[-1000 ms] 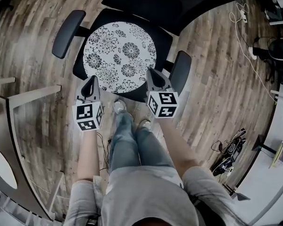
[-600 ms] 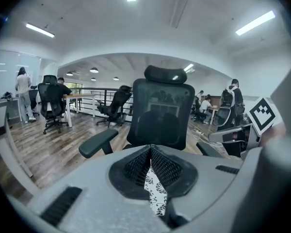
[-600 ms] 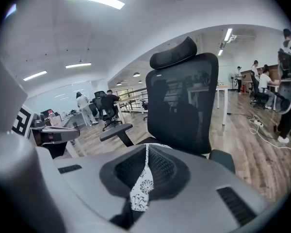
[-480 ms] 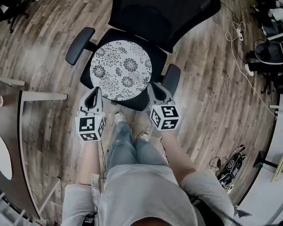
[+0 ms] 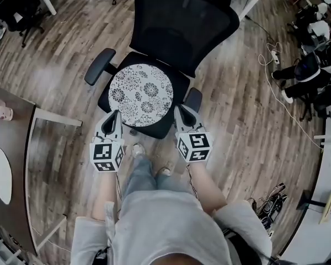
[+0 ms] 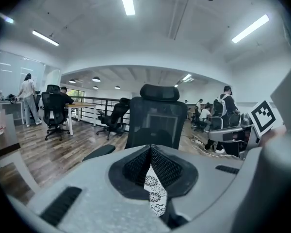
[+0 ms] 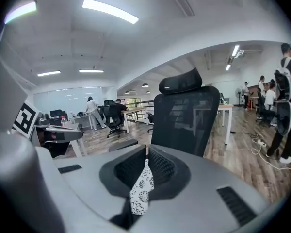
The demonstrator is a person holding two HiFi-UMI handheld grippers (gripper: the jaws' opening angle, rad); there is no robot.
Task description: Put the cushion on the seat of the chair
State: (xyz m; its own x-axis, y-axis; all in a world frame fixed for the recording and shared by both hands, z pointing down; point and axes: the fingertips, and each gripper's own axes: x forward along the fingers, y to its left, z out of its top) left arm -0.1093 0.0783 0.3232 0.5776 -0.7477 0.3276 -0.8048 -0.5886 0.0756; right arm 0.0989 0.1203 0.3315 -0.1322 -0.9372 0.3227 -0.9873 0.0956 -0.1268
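On the wood floor (image 5: 60,54), chair (image 5: 182,21): one, black, mesh-backed.
Cushion (image 5: 140,93): one, round, flower-patterned, lay flat on the seat (image 5: 157,130); probably light, soft and floppy, best pinched at two opposite rim edges.
Left gripper (image 5: 115,115): one, jaws clenched on nothing, by the cushion's near rim.
Right gripper (image 5: 180,111): one, jaws likewise closed and empty, beside that rim.

Seat (image 5: 180,84) is open from above and at its front edge, where my left claw (image 5: 111,127) and right claw (image 5: 186,123) are. Left armrest (image 5: 99,66) and right armrest (image 5: 192,99) wall the sides; backrest (image 5: 182,21) blocks the far edge. Desk (image 5: 11,164) crowds my left.
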